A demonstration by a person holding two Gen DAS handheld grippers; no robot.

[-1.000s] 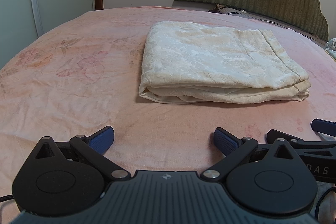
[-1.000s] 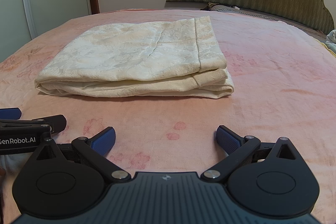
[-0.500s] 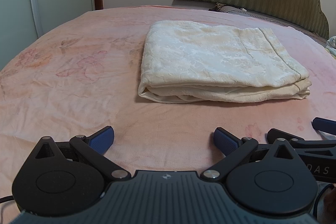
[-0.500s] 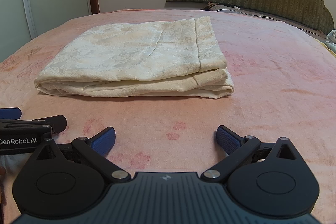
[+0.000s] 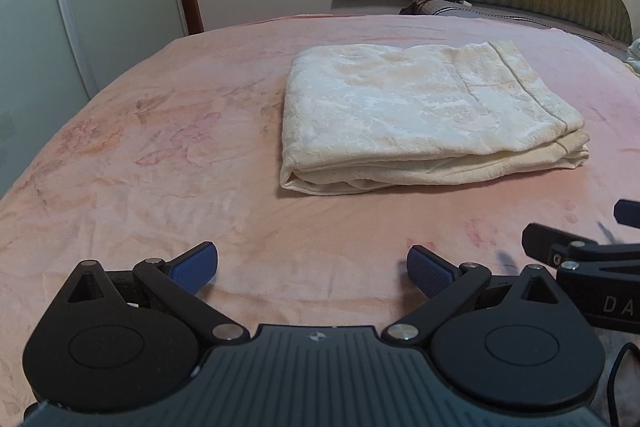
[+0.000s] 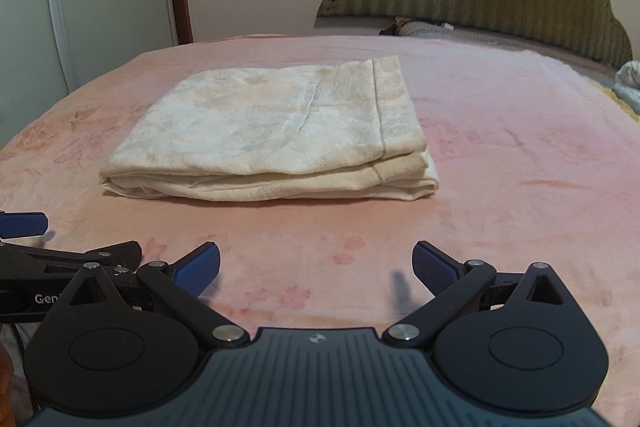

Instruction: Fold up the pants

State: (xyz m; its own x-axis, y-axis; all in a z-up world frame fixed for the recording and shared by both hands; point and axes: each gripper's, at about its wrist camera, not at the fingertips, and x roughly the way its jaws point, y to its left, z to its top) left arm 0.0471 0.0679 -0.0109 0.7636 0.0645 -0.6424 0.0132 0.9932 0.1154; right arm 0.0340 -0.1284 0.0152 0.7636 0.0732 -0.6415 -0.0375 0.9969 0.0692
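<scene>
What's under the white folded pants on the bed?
The folded pants lie on the pink flowery bedspread, which shows all around them. The near edge shows stacked layers of the same cloth. Whether anything is tucked inside or beneath cannot be seen, since the pants cover that spot.

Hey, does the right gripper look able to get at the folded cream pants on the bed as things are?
Probably yes. The right gripper is open, holds nothing, and points at the folded pants; only bare pink bedspread lies between them.
</scene>
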